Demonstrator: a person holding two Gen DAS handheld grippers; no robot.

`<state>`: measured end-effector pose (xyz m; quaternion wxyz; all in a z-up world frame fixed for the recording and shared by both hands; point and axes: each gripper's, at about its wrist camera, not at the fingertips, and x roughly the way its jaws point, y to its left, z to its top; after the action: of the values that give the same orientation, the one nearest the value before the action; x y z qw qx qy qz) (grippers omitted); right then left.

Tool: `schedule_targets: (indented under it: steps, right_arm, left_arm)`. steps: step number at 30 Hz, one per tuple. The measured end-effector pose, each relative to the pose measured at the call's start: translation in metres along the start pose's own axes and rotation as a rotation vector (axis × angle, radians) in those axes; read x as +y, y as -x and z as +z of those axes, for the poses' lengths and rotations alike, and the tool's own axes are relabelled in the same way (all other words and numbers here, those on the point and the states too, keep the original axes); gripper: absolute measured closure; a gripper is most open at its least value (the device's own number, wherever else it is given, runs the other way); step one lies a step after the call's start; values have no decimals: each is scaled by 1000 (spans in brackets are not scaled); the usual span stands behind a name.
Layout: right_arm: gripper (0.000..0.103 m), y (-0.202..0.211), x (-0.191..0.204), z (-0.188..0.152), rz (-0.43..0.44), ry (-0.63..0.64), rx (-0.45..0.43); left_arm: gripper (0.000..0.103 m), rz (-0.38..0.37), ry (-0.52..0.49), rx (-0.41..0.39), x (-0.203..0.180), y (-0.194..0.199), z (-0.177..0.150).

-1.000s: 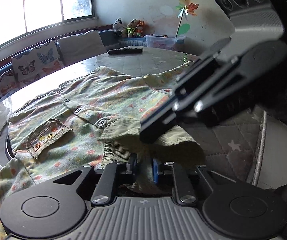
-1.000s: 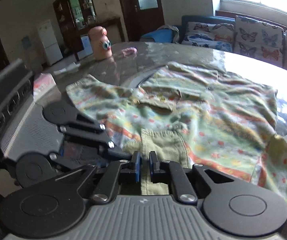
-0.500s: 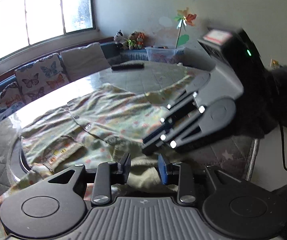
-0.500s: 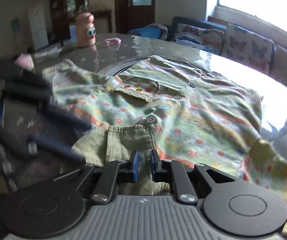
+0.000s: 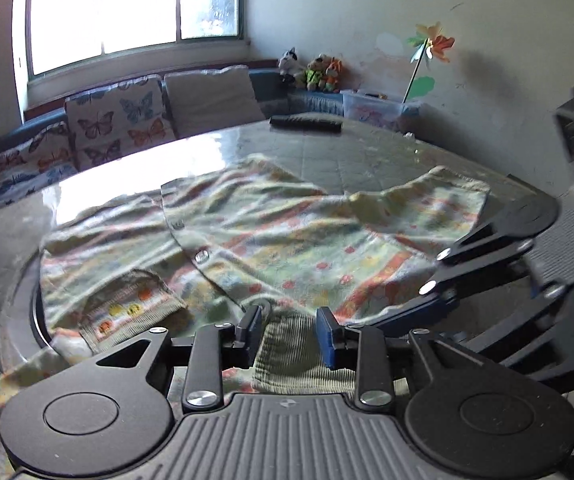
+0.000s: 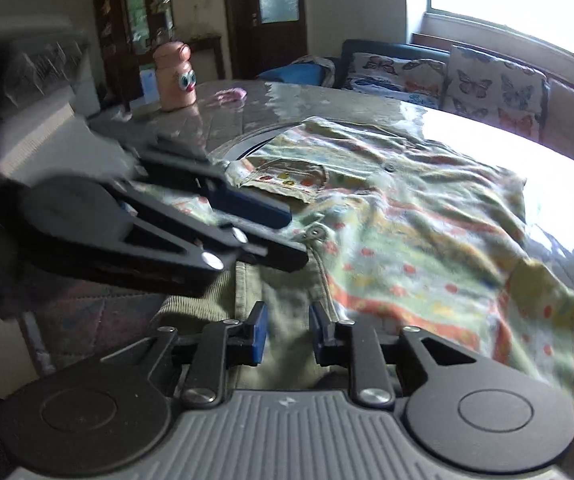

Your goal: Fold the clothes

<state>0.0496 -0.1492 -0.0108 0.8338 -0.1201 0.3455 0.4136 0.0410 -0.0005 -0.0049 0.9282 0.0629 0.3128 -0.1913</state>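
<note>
Both my grippers — left, right — gape over the shirt collar (gripping nothing) at the table edge.

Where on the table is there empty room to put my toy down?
Bare table lies between the shirt and the dark remote, and beside the peach jar. The near edge is crowded by both grippers.

The shirt lies spread on the table ahead of my claws; beyond the shirt sits a remote, and to its left a bottle.
</note>
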Motion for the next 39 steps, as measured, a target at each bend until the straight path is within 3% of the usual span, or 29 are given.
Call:
schedule_targets:
  steps: [3, 10, 15, 21, 26, 29, 34, 39]
  right_arm:
    - [69, 19, -11, -7, -20, -50, -34]
    - [69, 51, -74, -19, -209, -254, -121]
    - [69, 46, -136, -31, -348, -374, -106]
    - [69, 46, -191, -47, -496, -427, -97]
    - [67, 62, -212, -61, -588, -476, -113]
    - [62, 76, -216, -70, -621, -521, -144]
    - [61, 98, -220, -83, -703, -599, -179]
    - [61, 101, -224, -93, -735, -655, -174]
  left_arm:
    - [70, 4, -6, 12, -2, -3, -5]
    - [70, 14, -19, 30, -5, -7, -10]
    - [70, 21, -25, 33, -7, -7, -11]
    - [69, 24, -28, 38, -7, -7, -10]
    - [66, 29, -29, 42, -8, -8, -10]
    - [59, 38, -30, 44, -8, -8, -10]
    - [52, 44, -22, 48, -7, -9, -10]
    - [48, 53, -25, 46, -9, -7, -10]
